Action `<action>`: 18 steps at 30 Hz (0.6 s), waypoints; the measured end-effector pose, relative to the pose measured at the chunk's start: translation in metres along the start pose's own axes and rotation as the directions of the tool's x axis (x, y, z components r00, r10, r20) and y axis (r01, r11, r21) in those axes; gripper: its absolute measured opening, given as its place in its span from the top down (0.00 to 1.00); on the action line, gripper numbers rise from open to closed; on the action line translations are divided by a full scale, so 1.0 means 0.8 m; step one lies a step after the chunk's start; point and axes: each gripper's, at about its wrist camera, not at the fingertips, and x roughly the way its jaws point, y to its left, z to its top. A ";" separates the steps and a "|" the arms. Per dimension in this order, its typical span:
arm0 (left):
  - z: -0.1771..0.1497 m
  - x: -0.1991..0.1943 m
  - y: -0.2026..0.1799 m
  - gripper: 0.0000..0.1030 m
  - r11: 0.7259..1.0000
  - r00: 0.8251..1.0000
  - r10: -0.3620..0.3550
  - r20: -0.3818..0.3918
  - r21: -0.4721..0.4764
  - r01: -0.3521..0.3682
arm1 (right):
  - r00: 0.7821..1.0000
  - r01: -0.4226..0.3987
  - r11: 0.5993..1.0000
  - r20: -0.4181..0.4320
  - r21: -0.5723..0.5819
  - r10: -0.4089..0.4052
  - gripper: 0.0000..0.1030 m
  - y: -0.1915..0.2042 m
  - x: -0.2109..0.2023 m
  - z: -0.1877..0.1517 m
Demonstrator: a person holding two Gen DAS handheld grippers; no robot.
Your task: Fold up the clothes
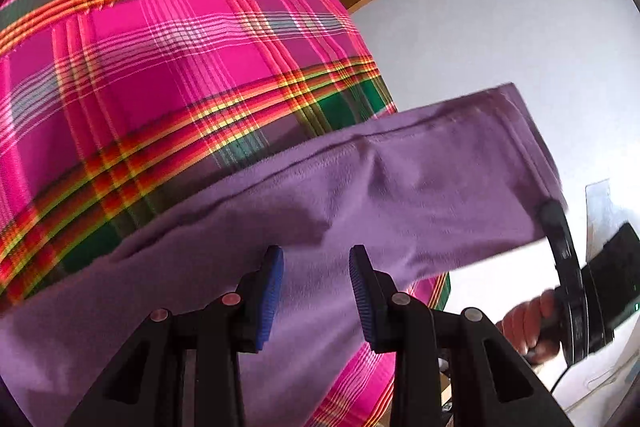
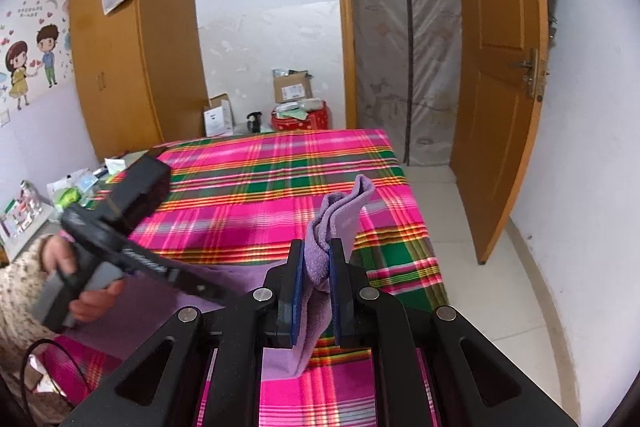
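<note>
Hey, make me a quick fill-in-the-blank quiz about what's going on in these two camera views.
1. The right gripper is shut on a ____ cloth.
2. The left gripper has its jaws ____.
3. The bed sheet has a ____ pattern.
4. The door stands ____.

Missing words: purple; open; plaid; open

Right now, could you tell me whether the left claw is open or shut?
Open. In the left wrist view the left claw has its blue pads apart, with the purple garment lying beyond them, not pinched.
</note>
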 end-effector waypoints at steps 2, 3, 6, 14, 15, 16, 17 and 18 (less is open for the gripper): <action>0.003 0.003 0.001 0.66 1.000 1.000 0.000 0.003 -0.011 0.000 | 1.000 -0.010 1.000 0.003 -0.002 0.010 0.89 0.005 -0.001 0.000; 0.005 0.004 0.001 0.67 1.000 1.000 -0.002 0.007 -0.014 0.002 | 1.000 -0.016 1.000 0.005 -0.002 0.016 0.89 0.008 -0.002 -0.001; 0.010 0.005 0.004 0.67 0.999 1.000 -0.021 0.014 -0.044 0.022 | 0.999 -0.031 0.999 0.009 -0.005 0.031 0.89 0.015 -0.004 -0.001; 0.017 0.006 0.023 0.74 0.990 0.997 -0.070 0.045 -0.116 0.075 | 0.995 -0.099 0.995 0.024 -0.027 0.099 0.89 0.046 -0.012 0.002; 0.017 0.004 0.024 0.74 0.990 0.996 -0.068 0.055 -0.123 0.075 | 0.994 -0.106 0.994 0.025 -0.033 0.107 0.89 0.051 -0.013 0.002; 0.017 0.001 0.027 0.74 0.988 0.995 -0.068 0.067 -0.132 0.076 | 0.993 -0.114 0.993 0.026 -0.038 0.115 0.89 0.056 -0.014 0.001; 0.018 -0.001 0.029 0.74 0.987 0.995 -0.067 0.078 -0.141 0.078 | 0.992 -0.122 0.992 0.027 -0.042 0.123 0.89 0.060 -0.015 0.002; 0.017 -0.003 0.031 0.74 0.986 0.994 -0.066 0.085 -0.148 0.078 | 0.990 -0.134 0.990 0.028 -0.049 0.135 0.89 0.064 -0.015 0.002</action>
